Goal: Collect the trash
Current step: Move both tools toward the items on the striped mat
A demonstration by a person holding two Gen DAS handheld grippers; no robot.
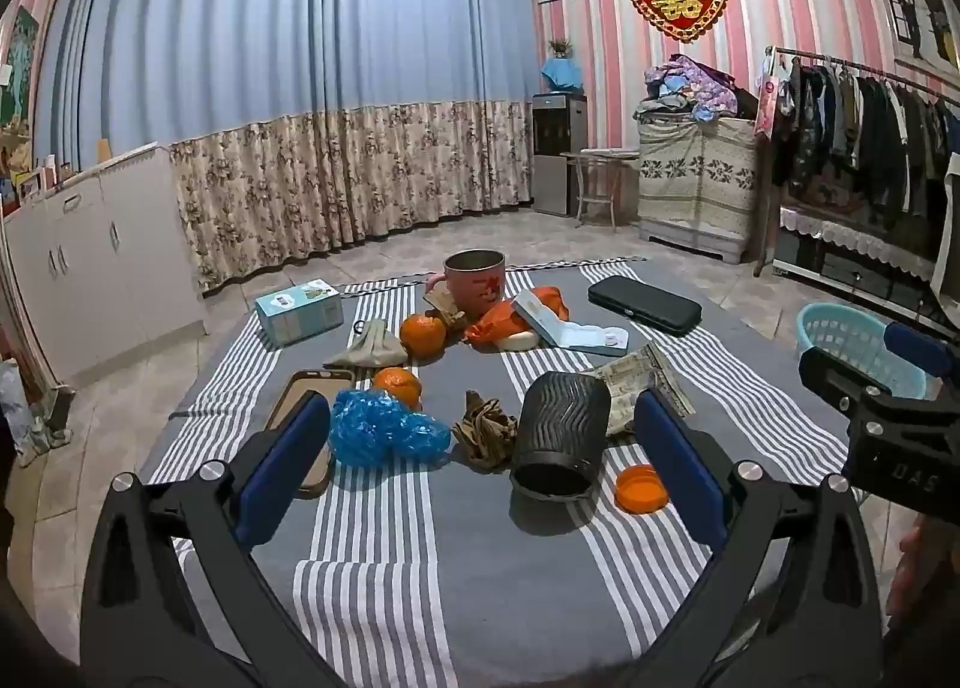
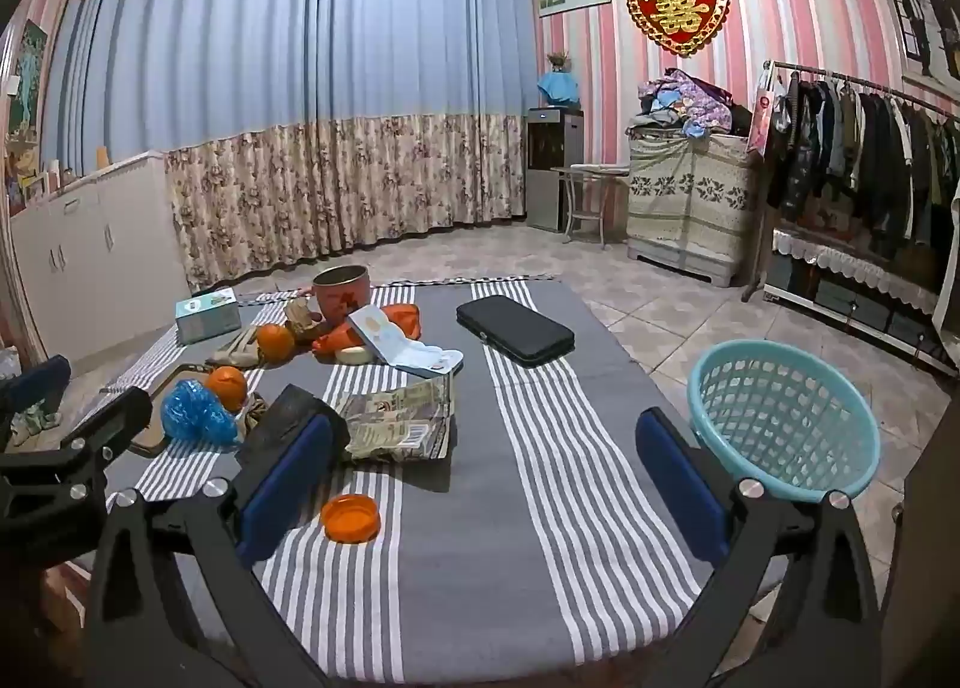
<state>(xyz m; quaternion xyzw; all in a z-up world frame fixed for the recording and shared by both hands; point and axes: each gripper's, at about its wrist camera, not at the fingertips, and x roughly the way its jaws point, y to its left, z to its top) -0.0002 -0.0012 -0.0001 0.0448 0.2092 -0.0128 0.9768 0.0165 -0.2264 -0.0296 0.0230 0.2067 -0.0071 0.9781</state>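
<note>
On the striped table cloth lie a crumpled blue plastic bag, a brown crumpled wrapper, a flattened printed wrapper and an orange lid. My left gripper is open and empty, just short of the blue bag and the wrapper. My right gripper is open and empty over the cloth, with the orange lid and printed wrapper ahead to its left. A light blue basket stands off the table's right edge; it also shows in the left wrist view.
A black ribbed tumbler lies on its side. Two oranges, a pink pot, an orange bag, a tissue box, a black case, a phone case and an open booklet share the table.
</note>
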